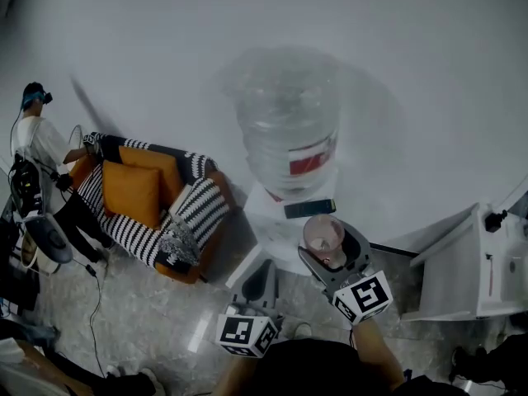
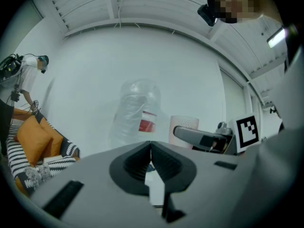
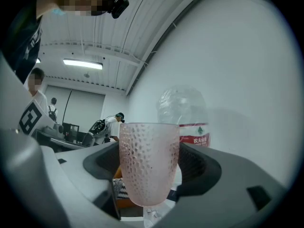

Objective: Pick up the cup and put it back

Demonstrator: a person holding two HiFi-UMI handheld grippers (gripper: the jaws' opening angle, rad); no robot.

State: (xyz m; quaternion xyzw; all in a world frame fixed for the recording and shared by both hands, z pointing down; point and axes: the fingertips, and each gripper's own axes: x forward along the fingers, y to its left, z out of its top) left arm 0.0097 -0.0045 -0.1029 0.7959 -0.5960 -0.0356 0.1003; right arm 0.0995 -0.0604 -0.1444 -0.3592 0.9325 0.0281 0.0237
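A pink dimpled cup (image 1: 323, 236) stands upright between the jaws of my right gripper (image 1: 330, 252), which is shut on its sides. It is held just in front of the white water dispenser (image 1: 276, 221). In the right gripper view the cup (image 3: 148, 163) fills the gap of the right gripper (image 3: 149, 167), with both pads against its walls. My left gripper (image 1: 262, 280) sits lower left of the cup, apart from it. Its ridged pads meet with nothing between them in the left gripper view (image 2: 151, 156), where the cup (image 2: 183, 128) shows to the right.
A large clear water bottle (image 1: 289, 126) tops the dispenser, with a dark flat object (image 1: 309, 209) on the dispenser below it. A striped sofa with orange cushions (image 1: 153, 209) stands at left, with a person (image 1: 37, 143) beside it. A white cabinet (image 1: 470, 275) stands at right.
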